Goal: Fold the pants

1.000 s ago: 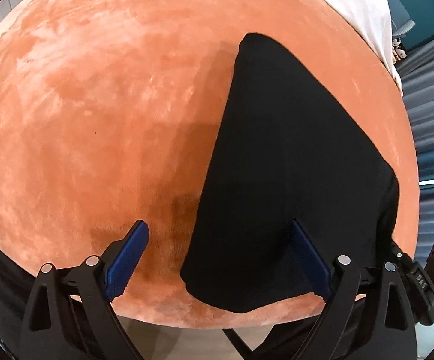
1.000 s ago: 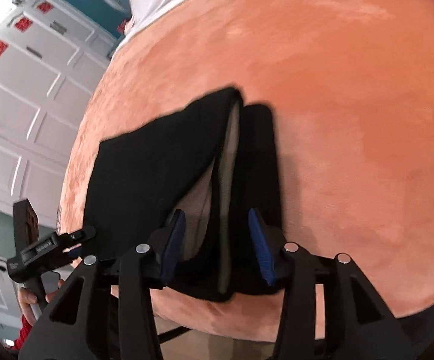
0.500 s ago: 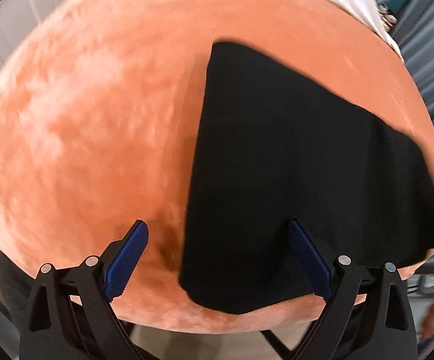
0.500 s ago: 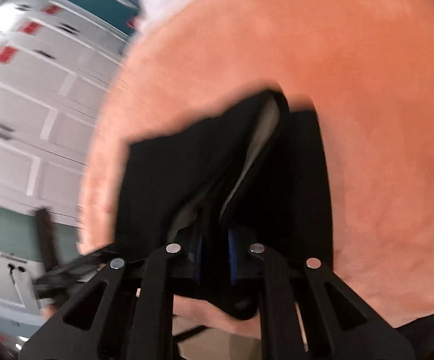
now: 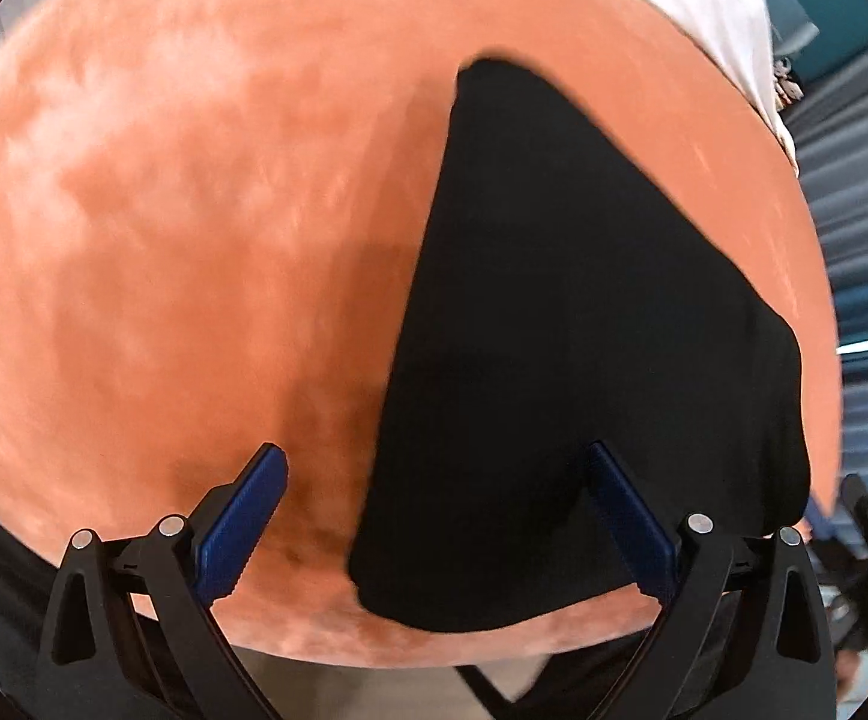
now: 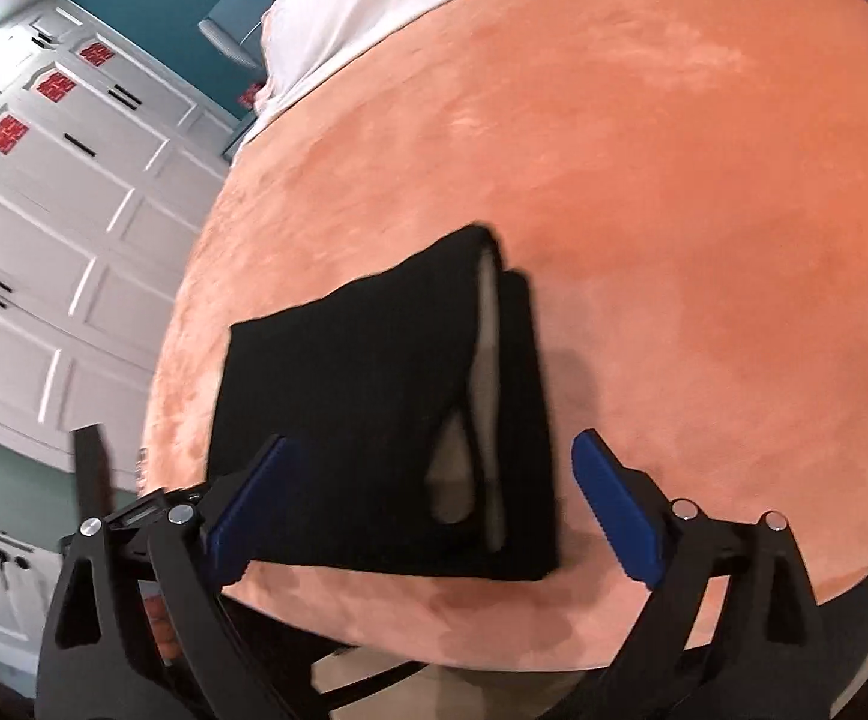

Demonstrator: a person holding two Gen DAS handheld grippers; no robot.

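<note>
On the near part of an orange plush blanket (image 5: 206,252) lay the black pants (image 5: 566,372), folded into a compact stack. Through the left wrist camera the stack showed as a dark wedge, narrow at its far end and broad at the near edge of the blanket. The left gripper (image 5: 434,516) hung over that near edge with its jaws spread wide and nothing between them; its right blue pad (image 5: 626,522) overlapped the cloth in view, while the left pad stood over bare blanket.

From the right wrist camera the pants (image 6: 362,420) appeared as several layers, with a pale lining showing along the open side of the fold. The right gripper (image 6: 428,510) was likewise released, its jaws wide apart with one blue pad on either side of the stack; whether either pad touched the cloth I cannot tell.

A white sheet (image 6: 386,6) lay beyond the far edge of the blanket, and white panelled cabinets (image 6: 50,210) stood to the left. Both views were slightly blurred.
</note>
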